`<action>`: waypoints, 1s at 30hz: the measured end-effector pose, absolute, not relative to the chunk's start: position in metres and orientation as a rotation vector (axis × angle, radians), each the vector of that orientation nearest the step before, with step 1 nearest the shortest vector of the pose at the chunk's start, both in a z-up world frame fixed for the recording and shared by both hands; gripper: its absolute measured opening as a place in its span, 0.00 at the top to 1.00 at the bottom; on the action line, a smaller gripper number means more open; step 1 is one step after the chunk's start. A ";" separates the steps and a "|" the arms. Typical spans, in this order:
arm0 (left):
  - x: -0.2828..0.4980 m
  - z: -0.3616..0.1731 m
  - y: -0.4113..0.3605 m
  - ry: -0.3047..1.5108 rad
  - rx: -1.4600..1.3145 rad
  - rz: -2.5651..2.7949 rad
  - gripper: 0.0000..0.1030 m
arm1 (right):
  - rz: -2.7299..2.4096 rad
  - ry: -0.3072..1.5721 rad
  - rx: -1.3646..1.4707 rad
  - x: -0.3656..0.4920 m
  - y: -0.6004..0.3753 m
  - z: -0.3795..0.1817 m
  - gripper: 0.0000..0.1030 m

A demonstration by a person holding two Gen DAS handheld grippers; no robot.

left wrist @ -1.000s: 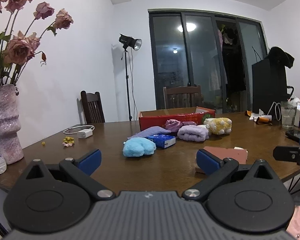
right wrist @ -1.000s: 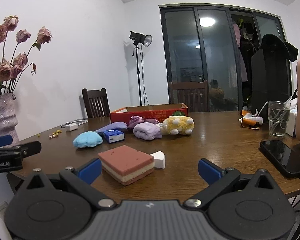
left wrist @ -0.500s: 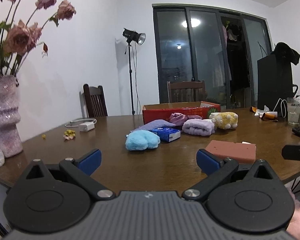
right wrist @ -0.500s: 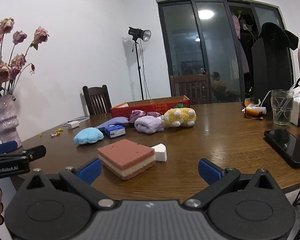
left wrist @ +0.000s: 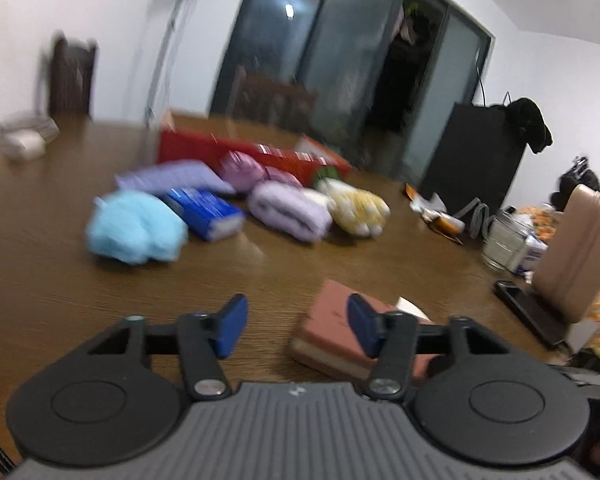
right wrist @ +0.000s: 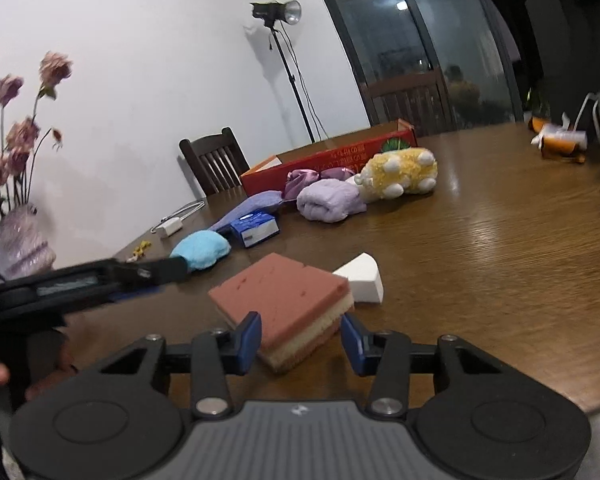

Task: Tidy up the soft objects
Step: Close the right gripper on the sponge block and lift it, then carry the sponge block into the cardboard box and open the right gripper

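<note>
A pink layered sponge (right wrist: 286, 300) lies on the brown table near its front edge, with a white wedge sponge (right wrist: 362, 278) beside it. My right gripper (right wrist: 300, 344) is open, its blue fingers on either side of the sponge's near corner. My left gripper (left wrist: 294, 330) is open and empty, just left of the same sponge (left wrist: 332, 334). Further back lie a blue fluffy toy (left wrist: 134, 228), a folded lilac towel (left wrist: 288, 210), a yellow plush (left wrist: 356, 208), a purple cloth (left wrist: 176, 176) and a red cardboard box (right wrist: 328, 156).
A blue tissue pack (left wrist: 206, 212) lies by the blue toy. A vase of dried roses (right wrist: 20, 244) stands at the left edge. A glass (left wrist: 504, 240), a phone (left wrist: 528, 312) and a pink case (left wrist: 576, 248) are on the right. Chairs stand behind the table.
Both grippers have tilted and moved forward and down over the table toward the pink sponge. Their jaws have narrowed somewhat. The left view is blurred by motion.
</note>
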State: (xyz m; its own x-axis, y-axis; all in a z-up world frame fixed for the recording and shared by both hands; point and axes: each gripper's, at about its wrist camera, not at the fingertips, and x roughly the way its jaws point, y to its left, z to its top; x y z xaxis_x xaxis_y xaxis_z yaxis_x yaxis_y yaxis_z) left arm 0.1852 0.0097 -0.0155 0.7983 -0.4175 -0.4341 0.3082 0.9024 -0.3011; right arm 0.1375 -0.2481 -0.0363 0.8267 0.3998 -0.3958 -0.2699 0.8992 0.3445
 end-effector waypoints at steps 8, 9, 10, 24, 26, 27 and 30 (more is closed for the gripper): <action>0.211 -0.018 0.013 0.685 -0.315 -0.437 0.68 | 0.399 0.515 0.291 0.196 -0.243 -0.029 0.67; 0.211 -0.018 0.015 0.695 -0.322 -0.436 0.68 | 0.408 0.522 0.282 0.202 -0.240 -0.028 0.67; 0.212 -0.018 0.017 0.701 -0.330 -0.438 0.67 | 0.418 0.528 0.271 0.208 -0.238 -0.028 0.67; 0.233 -0.024 0.023 0.718 -0.390 -0.435 0.71 | 0.441 0.581 0.337 0.214 -0.241 -0.030 0.69; 0.235 -0.020 0.023 0.700 -0.394 -0.431 0.71 | 0.443 0.568 0.320 0.216 -0.239 -0.026 0.70; 0.238 -0.015 0.022 0.686 -0.397 -0.426 0.71 | 0.443 0.554 0.308 0.218 -0.237 -0.021 0.70; 0.255 0.009 0.019 0.597 -0.361 -0.411 0.71 | 0.447 0.506 0.273 0.235 -0.234 -0.002 0.70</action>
State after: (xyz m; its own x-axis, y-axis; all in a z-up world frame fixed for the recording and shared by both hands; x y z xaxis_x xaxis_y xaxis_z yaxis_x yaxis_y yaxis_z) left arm 0.2552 0.0190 0.0091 0.7513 -0.4698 -0.4635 0.2659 0.8583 -0.4390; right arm 0.2352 -0.2341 -0.0015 0.7822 0.4745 -0.4038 -0.3426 0.8689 0.3574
